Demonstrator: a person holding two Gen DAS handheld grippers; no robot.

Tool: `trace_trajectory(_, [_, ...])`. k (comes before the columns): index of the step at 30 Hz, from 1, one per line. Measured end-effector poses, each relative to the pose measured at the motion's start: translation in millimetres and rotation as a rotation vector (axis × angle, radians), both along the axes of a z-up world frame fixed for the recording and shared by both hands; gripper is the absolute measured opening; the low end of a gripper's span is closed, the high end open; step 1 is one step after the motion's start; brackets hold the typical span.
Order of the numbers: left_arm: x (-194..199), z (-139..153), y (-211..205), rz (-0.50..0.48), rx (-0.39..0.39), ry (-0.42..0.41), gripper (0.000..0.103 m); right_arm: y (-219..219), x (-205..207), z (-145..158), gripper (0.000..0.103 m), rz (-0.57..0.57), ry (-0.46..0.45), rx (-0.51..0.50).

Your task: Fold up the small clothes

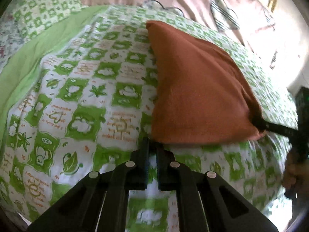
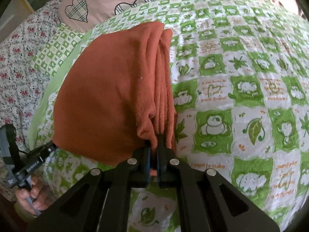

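Note:
A rust-orange cloth is held up over a green-and-white patterned bedspread. My left gripper is shut on the cloth's near lower corner. My right gripper shows in the left wrist view gripping the cloth's right corner. In the right wrist view my right gripper is shut on bunched layers of the cloth, which hangs in folds. My left gripper shows there at the cloth's lower left corner, held by a hand.
The bedspread covers most of the bed. A pink blanket with plaid hearts lies at the far side. A floral sheet lies to the left in the right wrist view.

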State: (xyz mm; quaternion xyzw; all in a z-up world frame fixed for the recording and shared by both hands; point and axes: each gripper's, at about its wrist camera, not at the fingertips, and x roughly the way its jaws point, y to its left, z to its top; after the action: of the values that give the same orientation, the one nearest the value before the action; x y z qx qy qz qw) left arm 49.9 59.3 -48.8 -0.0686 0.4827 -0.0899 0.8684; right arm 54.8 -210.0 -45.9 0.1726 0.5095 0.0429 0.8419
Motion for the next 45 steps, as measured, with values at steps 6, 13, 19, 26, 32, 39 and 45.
trace_trajectory(6, [-15,37,18,-0.132,-0.128,-0.023,0.007,-23,0,37,0.03,-0.054,-0.031,0.029])
trace_trajectory(13, [55,62,-3,-0.17,-0.209,-0.108,0.017,-36,91,47,0.031,-0.101,-0.086,0.111])
trace_trajectory(19, [153,44,2,-0.049,-0.23,-0.021,0.06,-42,164,9,0.049,-0.089,-0.007,0.168])
trace_trajectory(26, [258,-3,17,0.054,-0.299,0.13,0.051,-45,182,3,0.01,-0.044,-0.036,0.176])
trace_trajectory(32, [307,0,7,0.077,-0.119,0.054,0.029,-42,185,-4,0.01,-0.027,-0.045,0.095])
trace_trajectory(39, [261,51,16,0.027,-0.139,-0.029,0.027,-51,154,26,0.031,-0.104,-0.101,0.076])
trace_trajectory(45, [153,80,-17,-0.185,-0.277,-0.084,0.028,-19,107,58,0.031,0.005,-0.167,0.166])
